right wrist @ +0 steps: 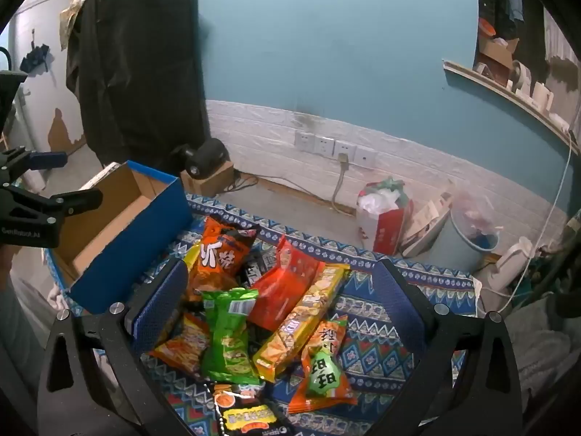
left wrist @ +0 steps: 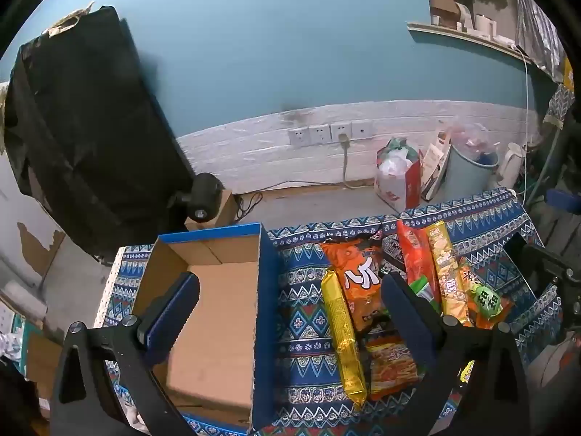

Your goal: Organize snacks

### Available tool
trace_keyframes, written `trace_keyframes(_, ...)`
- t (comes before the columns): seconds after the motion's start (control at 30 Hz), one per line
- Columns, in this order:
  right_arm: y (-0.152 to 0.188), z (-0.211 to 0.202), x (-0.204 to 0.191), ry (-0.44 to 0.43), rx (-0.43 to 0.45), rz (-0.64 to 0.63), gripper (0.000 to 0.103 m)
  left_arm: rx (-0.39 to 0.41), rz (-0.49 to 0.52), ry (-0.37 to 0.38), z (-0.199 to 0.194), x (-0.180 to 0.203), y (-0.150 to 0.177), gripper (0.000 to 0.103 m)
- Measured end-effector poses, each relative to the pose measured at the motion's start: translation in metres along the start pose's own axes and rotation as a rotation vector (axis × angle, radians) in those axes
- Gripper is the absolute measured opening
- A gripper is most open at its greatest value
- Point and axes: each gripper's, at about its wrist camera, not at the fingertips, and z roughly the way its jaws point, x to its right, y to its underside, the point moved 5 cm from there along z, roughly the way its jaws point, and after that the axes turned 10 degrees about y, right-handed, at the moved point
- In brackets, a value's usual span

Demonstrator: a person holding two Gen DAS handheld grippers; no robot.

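Hovering with jaws wide and empty, the left gripper [left wrist: 290, 305] straddles the blue box [left wrist: 263, 312] wall, snacks [left wrist: 357, 283] heaped on a patterned cloth [left wrist: 305, 312] to its right; teal wall [left wrist: 272, 36] and sockets [left wrist: 330, 132] behind. From the right wrist, the right gripper [right wrist: 287, 298], likewise wide and empty, frames the snack pile [right wrist: 261, 312] beside the box [right wrist: 130, 250]; a bin [right wrist: 464, 243] stands by the wall
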Motion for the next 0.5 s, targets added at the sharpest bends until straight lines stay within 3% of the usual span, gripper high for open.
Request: trace_keyframes(0.5, 0.0000, 0.0011, 0.0021, -0.002, -0.002, 0.000, 0.100, -0.011, -0.001, 0.020, 0.0019, 0.0013, 0.0008, 0.101)
